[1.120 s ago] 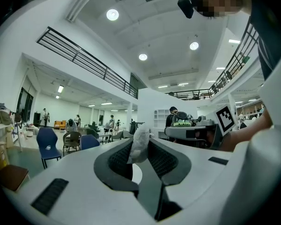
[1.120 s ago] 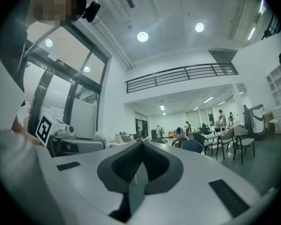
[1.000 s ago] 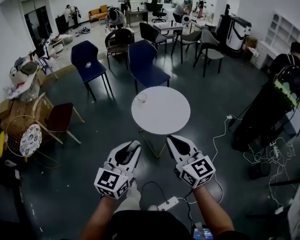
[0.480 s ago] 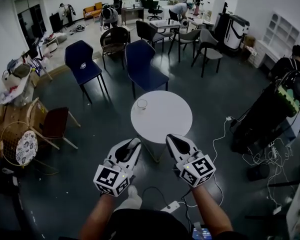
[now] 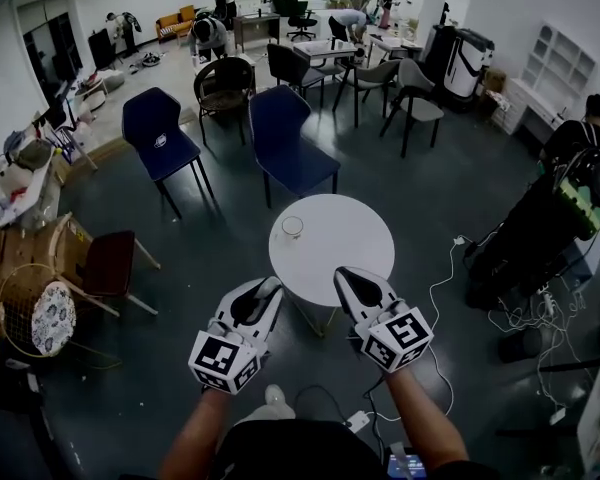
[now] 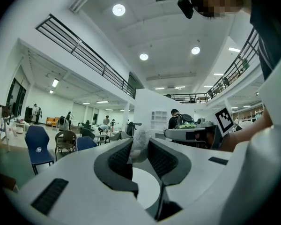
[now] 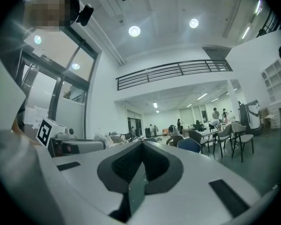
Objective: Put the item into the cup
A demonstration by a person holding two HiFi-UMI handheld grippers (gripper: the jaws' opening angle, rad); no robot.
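While both tools point level at the near edge of the round white table [image 5: 352,253], my left gripper [image 5: 267,288] pinches a pale crumpled item [image 6: 139,142] between its jaws. My right gripper [image 5: 346,276] is closed, empty. The cup [image 5: 293,227] stands by the table's left edge.

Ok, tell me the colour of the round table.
The table is white; best seen in the head view.

We count 2 tools: the left hand-held gripper [image 5: 268,288] and the right hand-held gripper [image 5: 345,276]. We also count 1 round white bench [image 5: 350,243], 1 cup [image 5: 292,227], 2 blue chairs [image 5: 155,133] [image 5: 288,140], 1 dark red chair [image 5: 105,263] and 1 white wad [image 6: 139,144].
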